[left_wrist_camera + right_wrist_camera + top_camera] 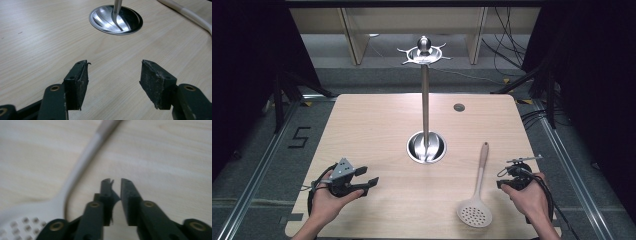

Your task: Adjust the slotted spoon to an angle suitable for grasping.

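Skimmer flat on table, beside stand.

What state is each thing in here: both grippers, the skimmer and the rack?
Left gripper: open, nothing between the jaws, above bare table.
Right gripper: shut, empty, beside the skimmer.
Slotted skimmer: lying flat on the table, unheld.
Utensil rack: upright, hooks empty.

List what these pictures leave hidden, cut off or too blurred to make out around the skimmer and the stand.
- Skimmer: right gripper view, blurred; the bottom and left edges cut its perforated head, the top edge its handle end.
- Metal stand: left gripper view, the top edge cuts off its pole above the base.
- Stand's hooks: high view, too small to count.
- Right gripper: high view, the hand hides much of it.
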Motion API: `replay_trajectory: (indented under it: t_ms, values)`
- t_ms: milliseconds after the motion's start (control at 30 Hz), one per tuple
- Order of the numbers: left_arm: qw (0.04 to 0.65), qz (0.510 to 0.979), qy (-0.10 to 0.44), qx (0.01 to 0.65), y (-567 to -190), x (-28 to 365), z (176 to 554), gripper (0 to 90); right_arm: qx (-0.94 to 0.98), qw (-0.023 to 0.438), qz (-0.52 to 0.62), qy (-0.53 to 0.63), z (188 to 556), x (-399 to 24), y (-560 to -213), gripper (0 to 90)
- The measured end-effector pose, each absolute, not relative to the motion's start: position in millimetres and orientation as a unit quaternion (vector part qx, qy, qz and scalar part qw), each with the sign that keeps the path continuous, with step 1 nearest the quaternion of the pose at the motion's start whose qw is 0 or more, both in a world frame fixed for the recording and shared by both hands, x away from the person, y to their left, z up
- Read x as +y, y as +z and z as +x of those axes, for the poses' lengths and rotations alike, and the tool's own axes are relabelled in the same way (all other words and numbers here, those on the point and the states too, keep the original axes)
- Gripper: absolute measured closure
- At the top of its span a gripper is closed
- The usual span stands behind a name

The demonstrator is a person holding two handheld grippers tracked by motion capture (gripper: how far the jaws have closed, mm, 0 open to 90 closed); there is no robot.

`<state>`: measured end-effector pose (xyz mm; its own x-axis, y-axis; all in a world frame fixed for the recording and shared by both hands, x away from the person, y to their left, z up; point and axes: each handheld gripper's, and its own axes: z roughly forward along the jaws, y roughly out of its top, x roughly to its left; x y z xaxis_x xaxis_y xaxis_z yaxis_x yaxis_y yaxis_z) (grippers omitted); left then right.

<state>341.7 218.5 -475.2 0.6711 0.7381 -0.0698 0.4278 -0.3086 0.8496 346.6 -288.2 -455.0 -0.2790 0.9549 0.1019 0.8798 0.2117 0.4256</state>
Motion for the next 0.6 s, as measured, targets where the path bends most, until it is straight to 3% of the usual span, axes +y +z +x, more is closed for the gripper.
replay_trajectory:
  t_ms: [67,500,600]
  values:
    - [0.460,0.790,0.166,0.370,-475.8,217.6,342.6,38.7,0.780,0.073,0.593,0.185,345.5,-285.9,-454.6,90.0]
    - [0.453,0.797,0.159,0.365,-477.2,216.9,338.3,38.8,0.814,-0.024,0.574,0.084,345.3,-260.4,-469.6,90.0]
    - [0.452,0.796,0.161,0.368,-476.1,219.5,336.2,38.8,0.825,-0.011,0.558,0.095,345.0,-256.3,-473.3,90.0]
